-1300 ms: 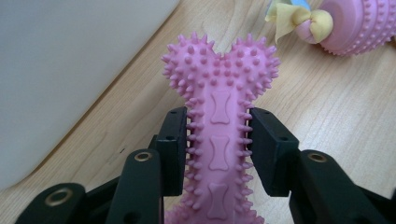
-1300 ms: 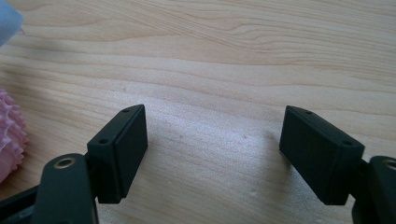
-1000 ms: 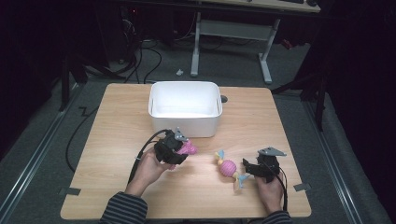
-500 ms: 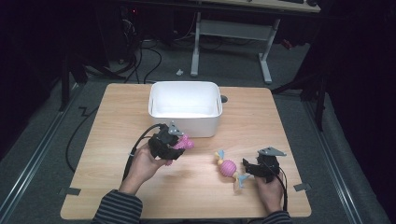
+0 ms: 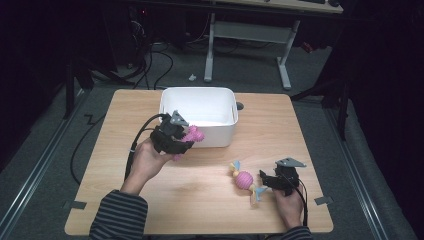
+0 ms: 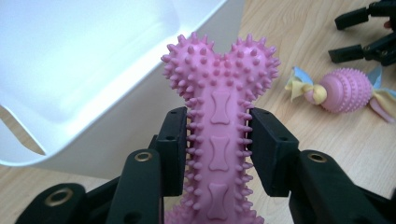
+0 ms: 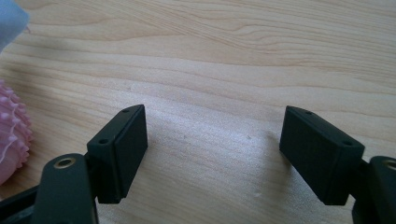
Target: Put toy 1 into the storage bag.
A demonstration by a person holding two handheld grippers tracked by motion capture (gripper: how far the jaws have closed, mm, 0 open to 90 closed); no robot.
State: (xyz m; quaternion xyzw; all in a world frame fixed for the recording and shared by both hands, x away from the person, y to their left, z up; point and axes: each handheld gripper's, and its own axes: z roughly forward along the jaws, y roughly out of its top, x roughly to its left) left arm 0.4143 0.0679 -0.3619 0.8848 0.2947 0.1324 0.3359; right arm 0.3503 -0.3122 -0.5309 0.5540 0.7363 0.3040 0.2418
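Two toys in play. My left claw (image 5: 186, 136) is clamped on the pink spiked bone (image 6: 219, 121) across its shaft, knobbed end pointing away from me toward the white bin (image 5: 197, 116). From the high view the bone hangs just short of the bin's near wall, slightly above rim height as far as I can judge; the left gripper view puts the bin's open mouth up and to the left of the toy's long axis. So the coming move, I reckon, is a short carry forward over that wall, then release.

My right claw (image 5: 267, 181) rests low over the worktop (image 5: 200, 200), jaws spread wide with bare wood between them. The pink ribbed ball toy (image 5: 243, 180) lies just to its left, near but not touching, cloth tails running roughly toward and away from the bin.

Change over the last second: the left hand has lifted and advanced toward the bin; the right has not moved.
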